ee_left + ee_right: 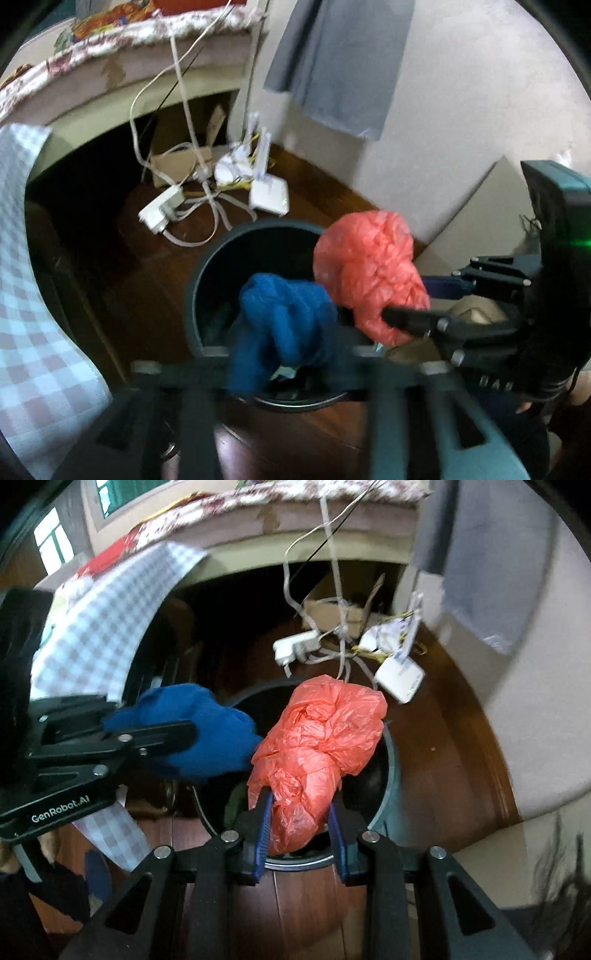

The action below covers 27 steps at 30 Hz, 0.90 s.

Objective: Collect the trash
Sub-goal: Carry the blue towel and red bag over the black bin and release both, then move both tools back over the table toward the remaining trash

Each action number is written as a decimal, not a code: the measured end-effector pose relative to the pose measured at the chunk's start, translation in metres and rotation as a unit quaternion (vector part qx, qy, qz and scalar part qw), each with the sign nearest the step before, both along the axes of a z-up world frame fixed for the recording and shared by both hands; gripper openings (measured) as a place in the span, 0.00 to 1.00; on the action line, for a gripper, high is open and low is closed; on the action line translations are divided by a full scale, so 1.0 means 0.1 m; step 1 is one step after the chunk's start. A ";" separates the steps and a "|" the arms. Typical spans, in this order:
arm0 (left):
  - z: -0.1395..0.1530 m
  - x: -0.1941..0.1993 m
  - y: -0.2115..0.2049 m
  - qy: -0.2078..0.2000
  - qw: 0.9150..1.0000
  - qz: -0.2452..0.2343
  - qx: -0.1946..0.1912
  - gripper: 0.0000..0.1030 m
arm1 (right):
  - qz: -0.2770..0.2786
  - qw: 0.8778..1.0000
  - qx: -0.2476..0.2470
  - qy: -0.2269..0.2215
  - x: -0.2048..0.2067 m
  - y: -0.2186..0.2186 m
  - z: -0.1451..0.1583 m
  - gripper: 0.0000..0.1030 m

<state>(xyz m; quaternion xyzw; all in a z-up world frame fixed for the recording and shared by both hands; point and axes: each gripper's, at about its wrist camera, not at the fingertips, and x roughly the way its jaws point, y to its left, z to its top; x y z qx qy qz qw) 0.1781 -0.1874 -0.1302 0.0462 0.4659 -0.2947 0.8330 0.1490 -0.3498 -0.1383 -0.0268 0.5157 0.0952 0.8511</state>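
Note:
A dark round trash bin [207,273] [388,775] stands on the wooden floor. My left gripper [291,350] [192,734] is shut on a crumpled blue cloth [288,317] [207,731] and holds it over the bin's opening. My right gripper [301,812] [384,314] is shut on a crumpled red plastic bag [321,749] [365,273], also held above the bin, just right of the blue cloth. Some dark trash lies inside the bin.
A white power strip [162,214], a white router [269,197] [399,679], tangled cables and cardboard lie on the floor behind the bin, under a bed [110,74]. A checked cloth [26,295] hangs at left. A wall and grey fabric [332,62] are at right.

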 end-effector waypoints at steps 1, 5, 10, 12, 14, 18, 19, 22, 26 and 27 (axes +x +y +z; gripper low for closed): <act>-0.02 -0.01 0.03 -0.005 1.000 0.013 0.011 0.77 | -0.002 1.000 -0.017 0.017 0.07 0.00 -0.16 0.82; -0.01 -0.06 0.21 -0.010 0.998 0.048 0.031 0.91 | -0.033 0.997 -0.059 0.028 0.10 -0.09 -0.35 0.96; 0.20 -0.18 0.29 -0.048 0.996 0.069 0.038 0.92 | -0.072 0.996 -0.053 -0.006 -0.01 -0.18 -0.07 1.00; 0.34 -0.23 0.31 -0.066 0.994 0.077 0.035 0.94 | -0.077 0.995 -0.053 -0.023 -0.05 -0.16 0.07 1.00; 0.51 -0.28 0.34 -0.084 0.993 0.083 0.027 0.95 | -0.081 0.994 -0.052 -0.045 -0.09 -0.12 0.27 1.00; 0.83 -0.35 0.44 -0.123 0.988 0.094 0.022 0.95 | -0.084 0.992 -0.041 -0.083 -0.17 0.00 0.60 1.00; 0.90 -0.37 0.49 -0.130 0.986 0.100 0.022 0.95 | -0.081 0.992 -0.039 -0.093 -0.19 0.05 0.70 1.00; 1.08 -0.38 0.66 -0.147 0.982 0.117 0.020 0.95 | -0.074 0.990 -0.032 -0.117 -0.21 0.20 0.95 1.00; 1.23 -0.41 0.92 -0.163 0.976 0.144 0.022 0.95 | -0.062 0.988 -0.017 -0.137 -0.17 0.39 1.18 1.00; 1.25 -0.42 1.00 -0.164 0.975 0.151 0.022 0.95 | -0.056 0.988 -0.016 -0.142 -0.16 0.46 1.22 1.00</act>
